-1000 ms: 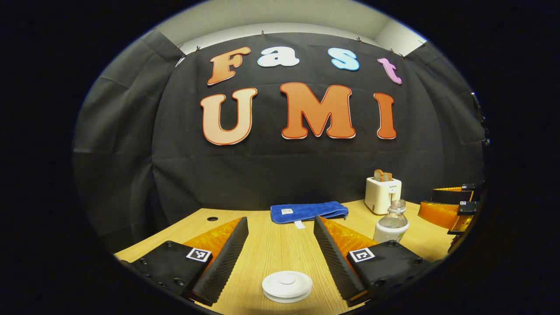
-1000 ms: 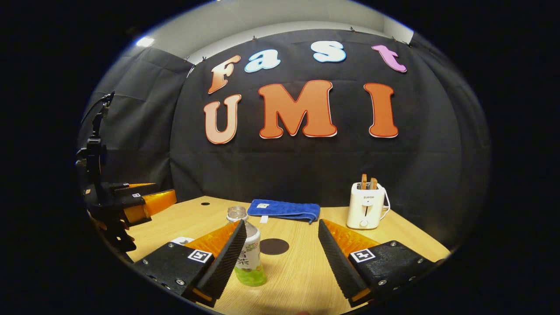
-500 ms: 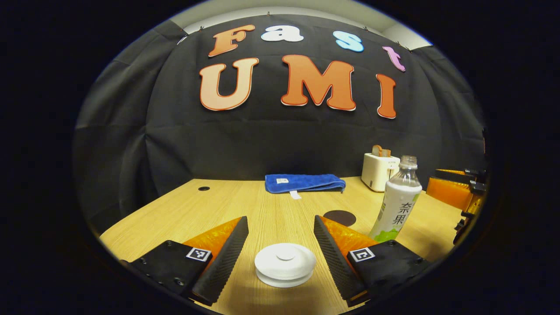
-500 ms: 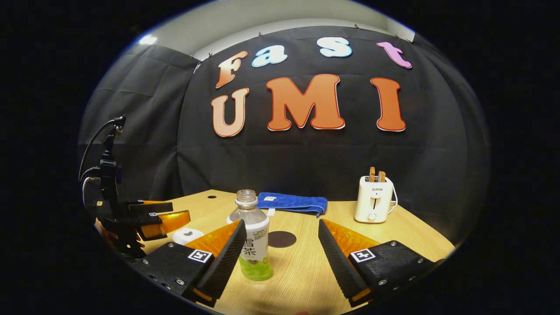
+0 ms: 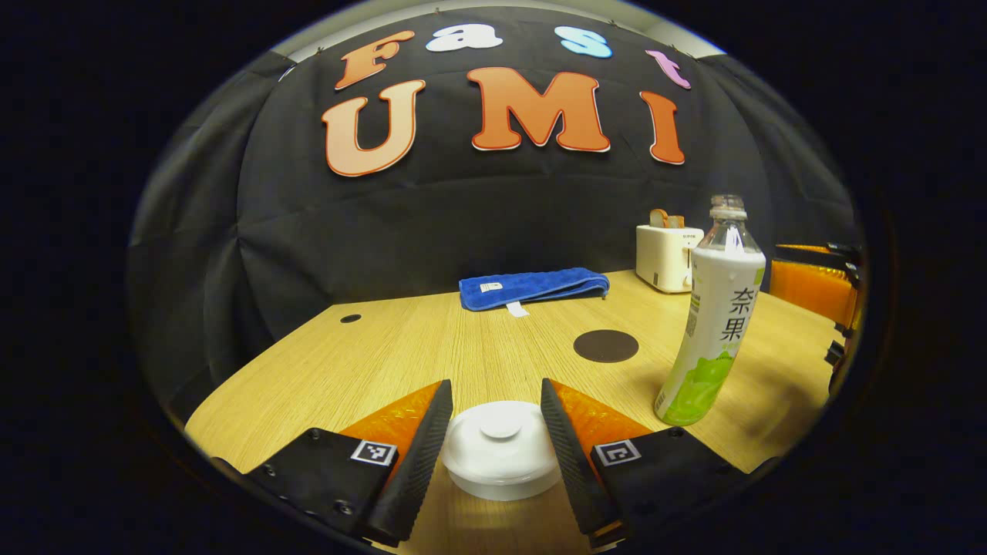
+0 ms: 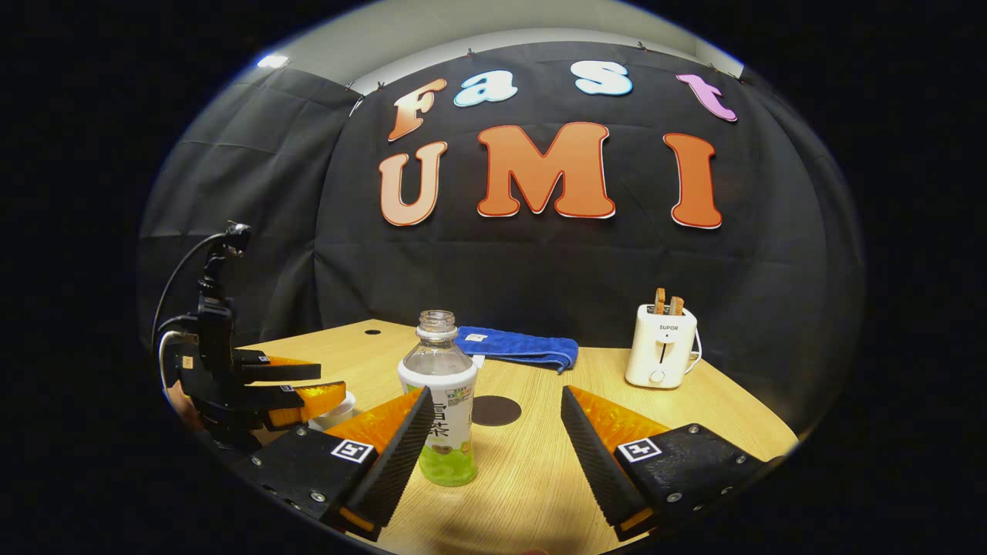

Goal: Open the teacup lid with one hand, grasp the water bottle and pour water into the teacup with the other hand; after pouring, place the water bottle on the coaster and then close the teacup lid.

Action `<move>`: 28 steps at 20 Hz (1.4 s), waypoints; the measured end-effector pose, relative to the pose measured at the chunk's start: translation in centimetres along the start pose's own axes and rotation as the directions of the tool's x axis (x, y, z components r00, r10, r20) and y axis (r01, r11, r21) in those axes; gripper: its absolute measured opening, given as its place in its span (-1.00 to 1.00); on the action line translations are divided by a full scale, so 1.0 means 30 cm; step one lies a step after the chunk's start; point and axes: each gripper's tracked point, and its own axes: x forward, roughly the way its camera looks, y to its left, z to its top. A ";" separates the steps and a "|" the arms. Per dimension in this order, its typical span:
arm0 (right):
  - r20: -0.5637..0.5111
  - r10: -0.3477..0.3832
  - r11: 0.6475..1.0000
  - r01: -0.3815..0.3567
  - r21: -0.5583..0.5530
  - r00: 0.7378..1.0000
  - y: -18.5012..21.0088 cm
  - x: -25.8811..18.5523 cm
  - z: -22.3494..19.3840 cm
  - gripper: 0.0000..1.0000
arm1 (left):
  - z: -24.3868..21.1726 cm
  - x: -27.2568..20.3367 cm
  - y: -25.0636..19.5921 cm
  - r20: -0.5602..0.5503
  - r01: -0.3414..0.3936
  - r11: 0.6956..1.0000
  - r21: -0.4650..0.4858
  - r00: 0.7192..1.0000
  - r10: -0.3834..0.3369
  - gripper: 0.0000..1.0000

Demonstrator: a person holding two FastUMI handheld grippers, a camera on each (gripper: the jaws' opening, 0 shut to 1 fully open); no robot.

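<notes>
Left tool (image 5: 493,432) sitting astride white teacup lid (image 5: 500,445), fingers flanking its rim. Uncapped water bottle (image 5: 713,324) standing upright on bench (image 5: 432,347); dark coaster (image 5: 605,346), blue towel (image 5: 532,287), toaster (image 5: 668,254) lying beyond.

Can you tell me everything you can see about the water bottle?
The water bottle stands upright on the wooden table. It looks like clear plastic, with a white wrap turning green at the bottom and printed characters on it. Its neck is bare and no cap is on it. The dark round coaster lies apart behind it. The right gripper is open; its left finger overlaps the bottle, contact unclear.
</notes>
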 end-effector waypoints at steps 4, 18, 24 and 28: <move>-0.008 0.003 1.000 -0.003 -0.008 1.000 -0.003 0.005 -0.010 0.98 | -0.019 0.017 -0.005 -0.014 -0.001 1.000 0.003 1.000 0.001 0.18; -0.014 0.007 1.000 -0.007 -0.021 1.000 -0.006 0.013 -0.023 0.98 | 0.008 0.026 0.026 0.012 -0.036 0.998 -0.042 0.999 0.037 -0.48; -0.033 0.038 0.999 -0.039 -0.034 0.999 0.041 0.033 -0.047 0.98 | 0.071 0.003 0.078 0.065 -0.067 0.997 -0.049 0.995 0.070 -0.44; -0.054 0.065 0.997 -0.067 -0.045 0.996 0.086 0.056 -0.076 0.98 | 0.104 -0.021 0.124 0.088 -0.093 0.994 -0.065 0.991 0.098 -0.44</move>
